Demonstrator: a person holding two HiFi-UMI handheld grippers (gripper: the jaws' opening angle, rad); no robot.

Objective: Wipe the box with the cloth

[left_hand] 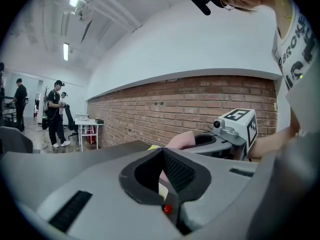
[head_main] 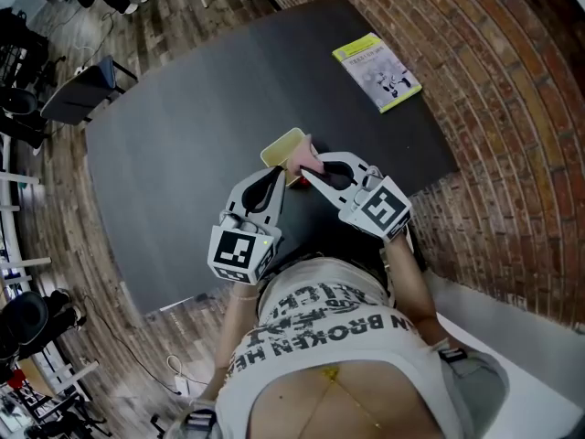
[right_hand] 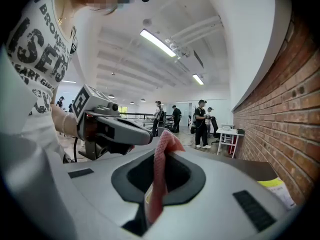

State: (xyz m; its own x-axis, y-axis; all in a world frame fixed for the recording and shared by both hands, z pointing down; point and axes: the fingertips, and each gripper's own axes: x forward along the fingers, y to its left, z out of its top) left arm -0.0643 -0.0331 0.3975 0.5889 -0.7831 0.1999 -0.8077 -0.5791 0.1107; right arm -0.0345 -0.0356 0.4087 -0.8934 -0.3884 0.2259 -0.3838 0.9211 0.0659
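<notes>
A small open yellow box (head_main: 283, 146) is held up above the dark table (head_main: 183, 154). My left gripper (head_main: 277, 174) is shut on the box's thin wall, which shows as a pale strip between the closed jaws in the left gripper view (left_hand: 161, 184). A pink cloth (head_main: 308, 161) is pinched in my right gripper (head_main: 307, 176), right beside the box. In the right gripper view the cloth (right_hand: 159, 184) runs up between the shut jaws and sticks out past the tips. The two grippers point toward each other, tips nearly meeting.
A yellow-green booklet (head_main: 377, 71) lies at the table's far right, near the brick wall (head_main: 512, 108). A dark chair (head_main: 78, 90) stands off the table's left corner. Several people stand far back in the room (right_hand: 202, 124).
</notes>
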